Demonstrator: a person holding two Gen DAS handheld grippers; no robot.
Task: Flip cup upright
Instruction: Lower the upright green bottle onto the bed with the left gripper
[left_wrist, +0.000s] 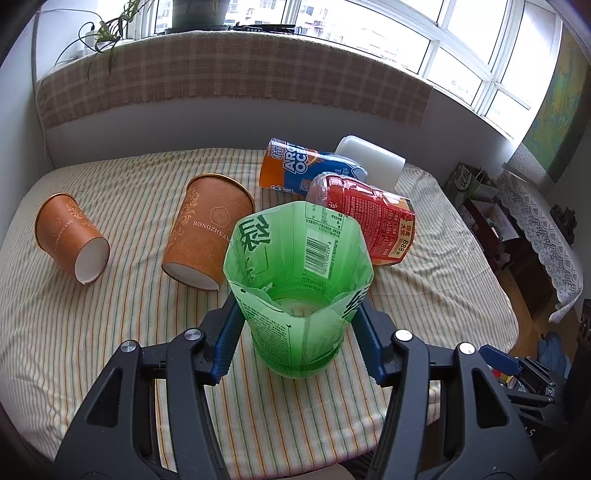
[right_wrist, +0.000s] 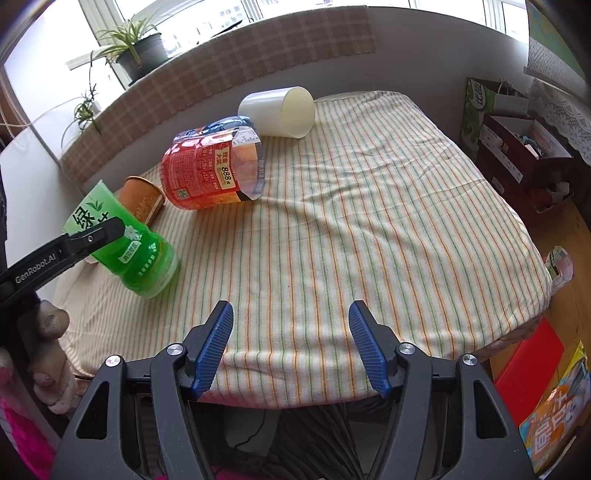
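Left gripper (left_wrist: 297, 332) clamps the green cup (left_wrist: 299, 291) upright on the bedspread (left_wrist: 110, 332); seat its base flat before you release, right gripper (right_wrist: 290, 347) open, empty.

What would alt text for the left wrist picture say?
The left claw grips an upright green cup on a striped cloth. Behind it, two brown cups and two bottle cups lie tipped over.
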